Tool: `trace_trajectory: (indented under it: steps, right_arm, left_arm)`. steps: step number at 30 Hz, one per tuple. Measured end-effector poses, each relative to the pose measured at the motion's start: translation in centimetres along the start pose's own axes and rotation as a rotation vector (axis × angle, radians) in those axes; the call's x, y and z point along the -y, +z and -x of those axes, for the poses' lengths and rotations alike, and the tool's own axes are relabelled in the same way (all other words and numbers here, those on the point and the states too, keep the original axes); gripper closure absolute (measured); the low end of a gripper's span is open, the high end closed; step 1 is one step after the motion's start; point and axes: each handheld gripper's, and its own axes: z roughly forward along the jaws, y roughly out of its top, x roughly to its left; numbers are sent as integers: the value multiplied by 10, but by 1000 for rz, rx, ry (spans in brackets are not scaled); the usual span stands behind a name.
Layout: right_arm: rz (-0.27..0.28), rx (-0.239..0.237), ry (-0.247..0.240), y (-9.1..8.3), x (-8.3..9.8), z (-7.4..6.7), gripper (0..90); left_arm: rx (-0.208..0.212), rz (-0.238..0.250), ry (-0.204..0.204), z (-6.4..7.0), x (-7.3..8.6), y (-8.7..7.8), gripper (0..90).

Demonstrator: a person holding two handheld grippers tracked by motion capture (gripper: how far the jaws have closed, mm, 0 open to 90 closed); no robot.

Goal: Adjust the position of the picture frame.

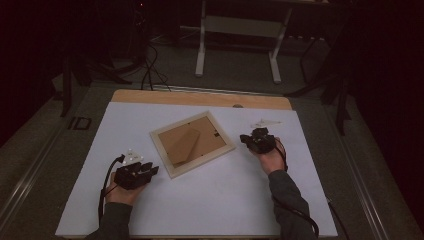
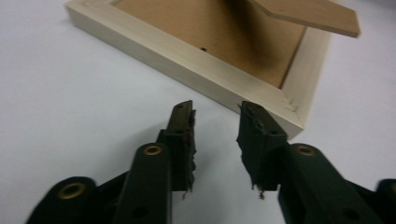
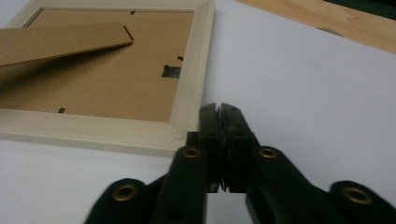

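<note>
The left gripper stands part open, holding nothing, at seven o'clock of the picture frame. The right gripper is closed and empty, at three o'clock, just beside the frame's corner. The frame lies back-up on the white sheet.

The picture frame is showing a pale cream wooden border around a plain brown backing board, and a stand flap of the same cardboard brown is lying over it, with small dark metal clips dotting the backing. The sheet covering the table is looking plain white, while a strip of the tabletop behind it is showing light orange-tan wood. The left gripper and right gripper are appearing black, with brass-coloured rivets glinting on their arms. The person's sleeves are looking dark grey.
</note>
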Motion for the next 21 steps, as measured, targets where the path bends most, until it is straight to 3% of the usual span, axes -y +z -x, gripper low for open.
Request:
trace_trajectory:
  steps: [7,21]
  right_arm:
    - [-37,-7,-36,18,-6,-10,899]
    - [-72,-38,-44,46,-14,-29,898]
  left_arm:
    - [50,-17,54,4,1,3,900]
    - [79,-24,101,14,0,6,900]
